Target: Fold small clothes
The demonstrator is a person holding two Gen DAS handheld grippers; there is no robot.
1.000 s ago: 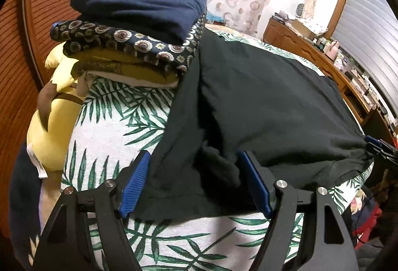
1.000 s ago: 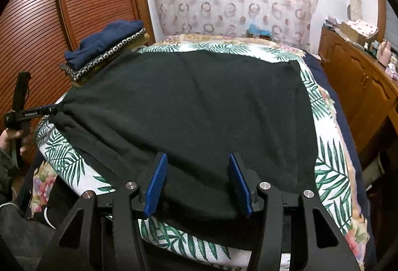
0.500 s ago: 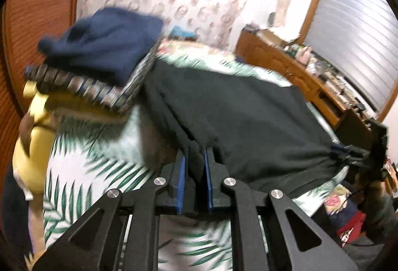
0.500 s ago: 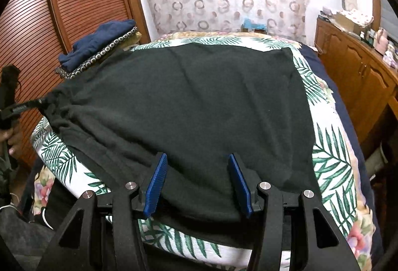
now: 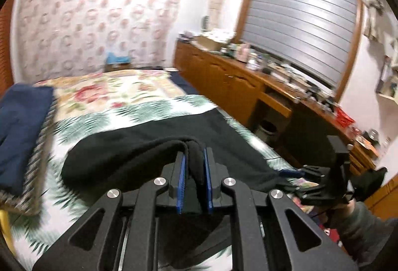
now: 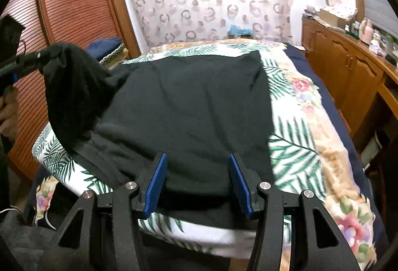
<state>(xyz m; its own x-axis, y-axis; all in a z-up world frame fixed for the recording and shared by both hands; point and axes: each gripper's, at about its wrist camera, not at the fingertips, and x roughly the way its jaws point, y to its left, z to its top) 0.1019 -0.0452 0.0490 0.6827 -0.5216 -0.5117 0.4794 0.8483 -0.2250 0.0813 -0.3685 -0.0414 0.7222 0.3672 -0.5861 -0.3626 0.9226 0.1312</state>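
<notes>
The dark garment lay spread over the palm-print bedspread, covering most of the near half of the bed; its far right corner sat flat, its near edge ran along the bed's near side. The left gripper had its blue pads pinched tight on a bunched fold of that garment; in the right wrist view the same corner hung lifted at the left, clear of the bed, with the cloth draping down from it in a dark sail. The right gripper stood with its jaws half apart at the near edge; the cloth showed between the pads, but they did not press on it, so nothing was held there.

As for progress: a stack of folded clothes, dark blue on top with a patterned piece beneath, already sat at the far left of the bed, so some pieces looked finished; this garment, by the look of it, was only at its first fold; one corner was up, no crease was laid, and the body remained a single flat layer. Left to do, in all likelihood: carry the raised side across, flatten it, fold again to a small packet, and set it on the stack; whether more clothes waited could not be told.
</notes>
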